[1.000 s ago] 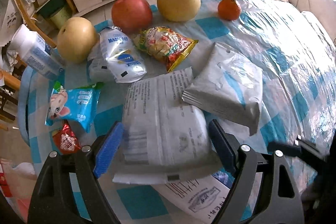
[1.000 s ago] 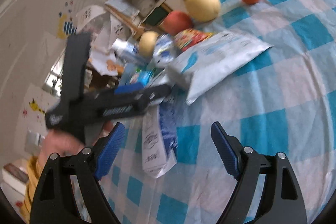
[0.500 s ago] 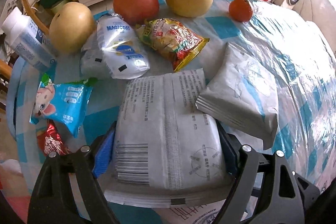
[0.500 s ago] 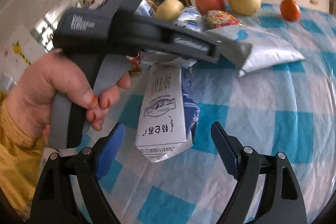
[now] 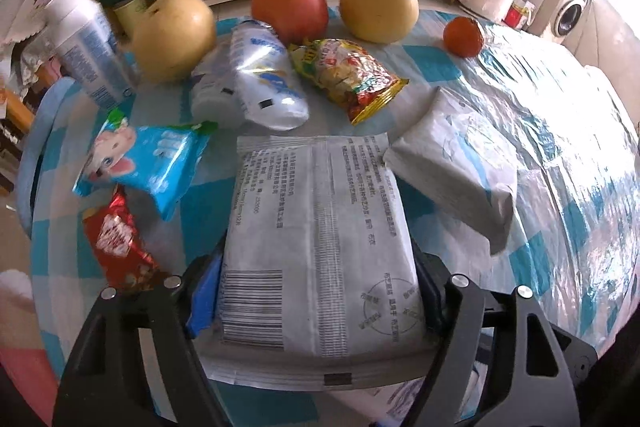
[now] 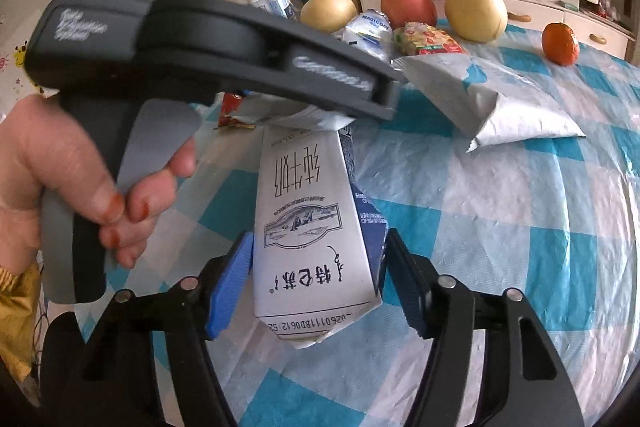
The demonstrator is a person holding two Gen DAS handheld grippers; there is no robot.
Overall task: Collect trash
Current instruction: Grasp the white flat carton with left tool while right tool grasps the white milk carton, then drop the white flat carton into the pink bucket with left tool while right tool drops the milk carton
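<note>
The left gripper has its jaws closed against the two sides of a flat grey printed packet, which fills the lower centre of the left wrist view, barcode end nearest the camera. The packet's far end reaches up to mid-frame, where it touches a plump silver pouch lying to its right.

In the right wrist view the right gripper straddles a flattened white milk carton at lower centre; its jaws sit just beside the carton's edges, and whether they press on it cannot be told. The carton lies on the blue-and-white checked counter, its far end tucked under the packet held by the other tool.

The person's left hand appears at left in that view, fingers wrapped around the grey trigger handle, with the black body of the left tool reaching across the upper middle of the frame and hiding part of the counter.

Beyond the packet in the left wrist view lie a crumpled white-and-blue pouch, a yellow-red snack wrapper, a light blue rabbit wrapper and a red wrapper at left. Along the far edge stand two yellow pears, a red apple, a tangerine and a white bottle.
</note>
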